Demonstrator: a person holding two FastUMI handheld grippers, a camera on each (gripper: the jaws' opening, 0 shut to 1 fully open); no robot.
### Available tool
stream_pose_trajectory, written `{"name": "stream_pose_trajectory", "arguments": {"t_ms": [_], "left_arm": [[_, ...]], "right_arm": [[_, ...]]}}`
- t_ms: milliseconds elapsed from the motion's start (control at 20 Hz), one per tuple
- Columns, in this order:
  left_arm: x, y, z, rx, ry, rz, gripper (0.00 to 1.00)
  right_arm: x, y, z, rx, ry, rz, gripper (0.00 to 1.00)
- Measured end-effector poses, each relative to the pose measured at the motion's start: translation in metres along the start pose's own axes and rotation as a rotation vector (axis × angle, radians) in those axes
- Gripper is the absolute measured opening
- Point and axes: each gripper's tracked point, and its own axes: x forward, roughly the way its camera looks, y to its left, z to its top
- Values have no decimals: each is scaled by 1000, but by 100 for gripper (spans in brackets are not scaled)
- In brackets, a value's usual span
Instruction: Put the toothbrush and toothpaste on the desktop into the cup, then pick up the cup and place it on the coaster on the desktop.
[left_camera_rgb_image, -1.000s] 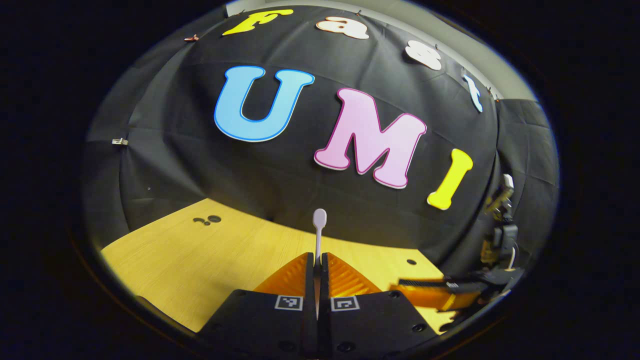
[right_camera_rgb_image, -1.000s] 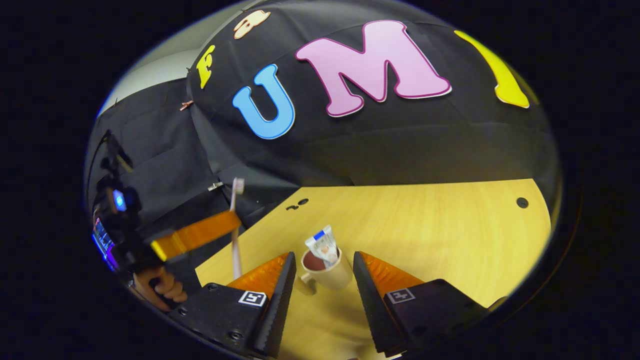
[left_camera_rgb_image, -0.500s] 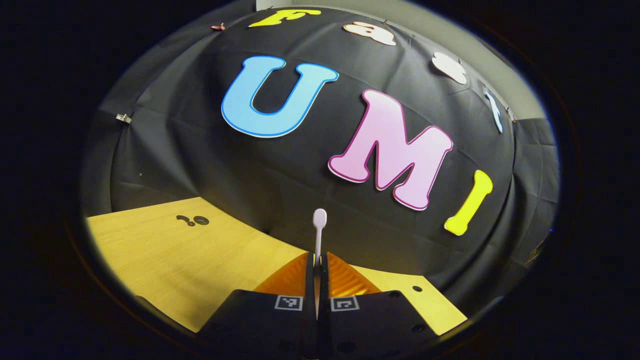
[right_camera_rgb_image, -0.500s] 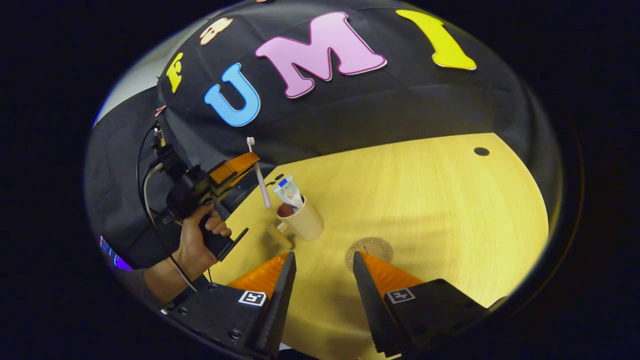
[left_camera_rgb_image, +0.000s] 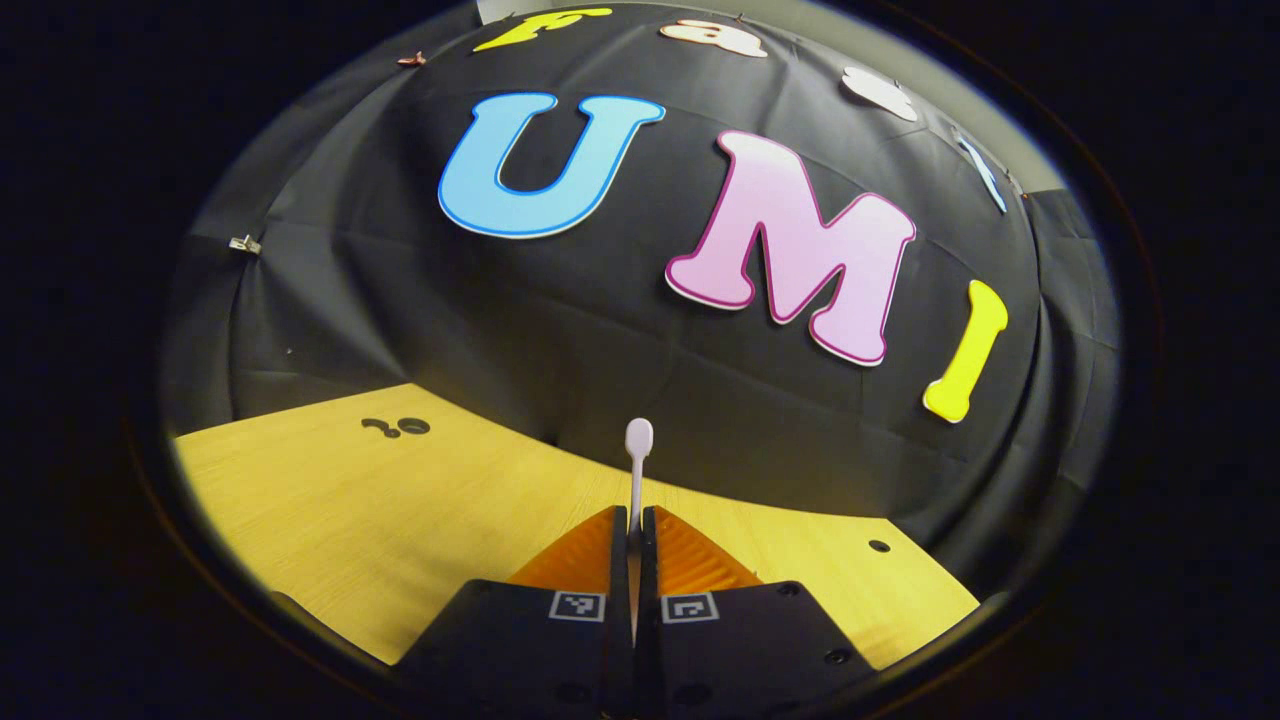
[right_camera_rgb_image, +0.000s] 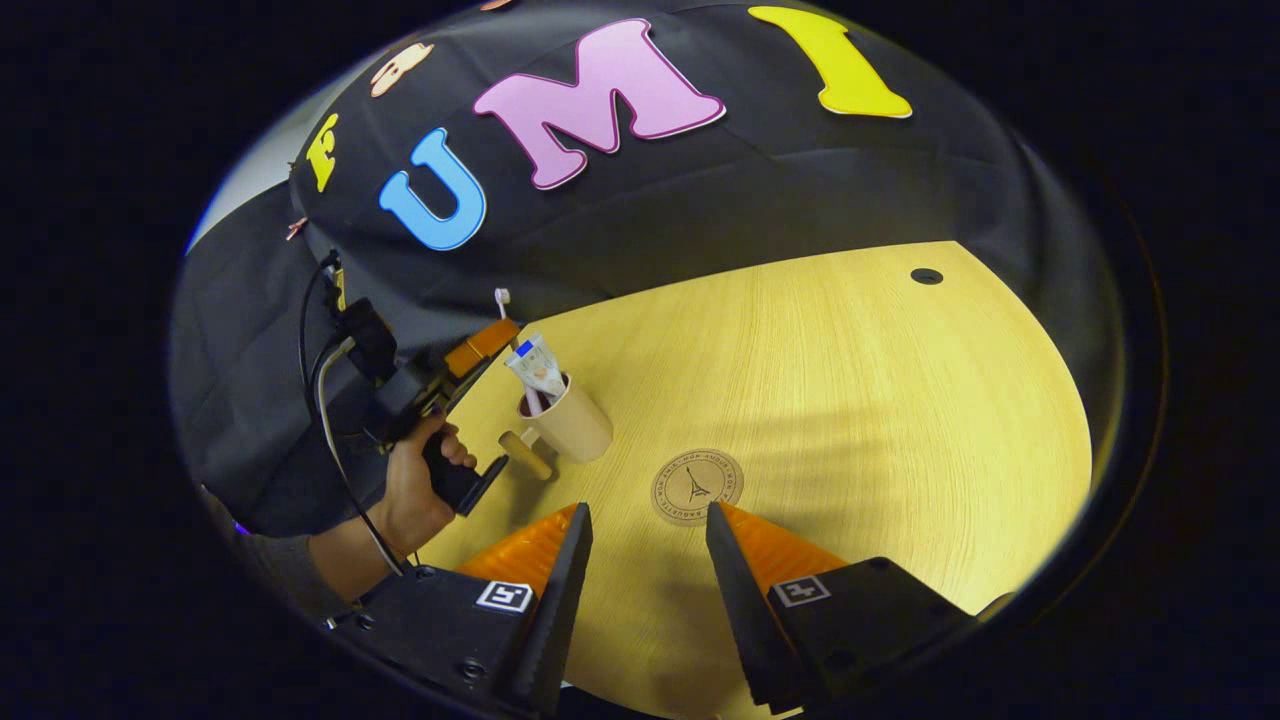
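Two items have to go in the cup (right_camera_rgb_image: 570, 428), and we judge one is home: the toothpaste (right_camera_rgb_image: 537, 366) stands tilted inside it, top end poking above the rim. The toothbrush (left_camera_rgb_image: 637, 470) is pinched between the pressed-together left tongs (left_camera_rgb_image: 634, 535), head pointing up; in the right gripper view its lower end looks to dip into the cup mouth, though we cannot tell whether it touches bottom. So we reckon the release is next, then the lift. A hand (right_camera_rgb_image: 415, 487) grips the left tool's handle just beside the cup. The right tongs (right_camera_rgb_image: 645, 545) hang spread wide with nothing between them, near the coaster (right_camera_rgb_image: 697, 487), which lies bare just beside the cup, toward the near edge of the table (right_camera_rgb_image: 880, 400). We see a pale wood-grain top, a small dark hole near its far right corner, and black cloth walling the booth behind the far edge.
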Motion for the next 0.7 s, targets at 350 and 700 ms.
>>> {"name": "stream_pose_trajectory", "arguments": {"t_ms": [350, 700], "left_arm": [[-12, -5, -10, 22, 49, -43, 12], [-47, -1, -17, 79, 159, -59, 39]], "right_arm": [[-3, 6, 1, -5, 4, 12, 71], [-8, 15, -2, -13, 23, 30, 71]]}}
